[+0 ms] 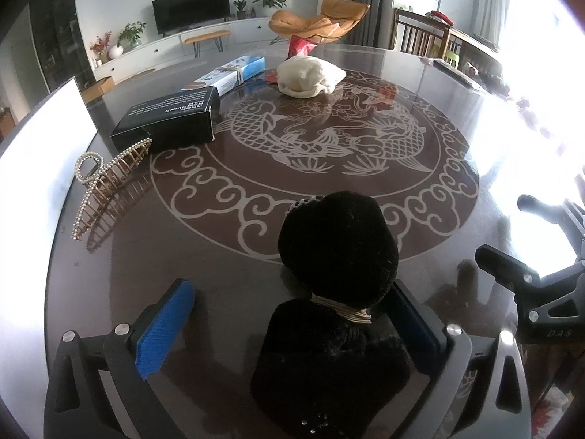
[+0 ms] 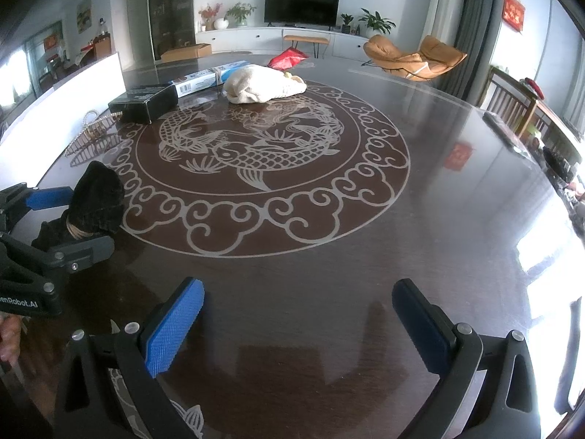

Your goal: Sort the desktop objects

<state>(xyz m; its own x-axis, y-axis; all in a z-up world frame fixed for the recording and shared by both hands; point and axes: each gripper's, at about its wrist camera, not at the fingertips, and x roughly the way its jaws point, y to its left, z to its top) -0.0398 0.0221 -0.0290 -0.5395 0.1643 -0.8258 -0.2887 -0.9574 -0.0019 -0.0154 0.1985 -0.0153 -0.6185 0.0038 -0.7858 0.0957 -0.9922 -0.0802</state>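
Left wrist: left gripper (image 1: 292, 329) jaws wide around black fuzzy bow (image 1: 334, 292) on surface (image 1: 420, 183); pearl clip (image 1: 106, 179) at 10 o'clock; right gripper (image 2: 298, 325) jaws wide, empty.

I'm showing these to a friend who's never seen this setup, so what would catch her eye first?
Probably the white koi fish medallion inlaid in the middle of the dark round table. Next, the fuzzy black bow lying between the open fingers of the left gripper, with a pearl hair claw to its left.
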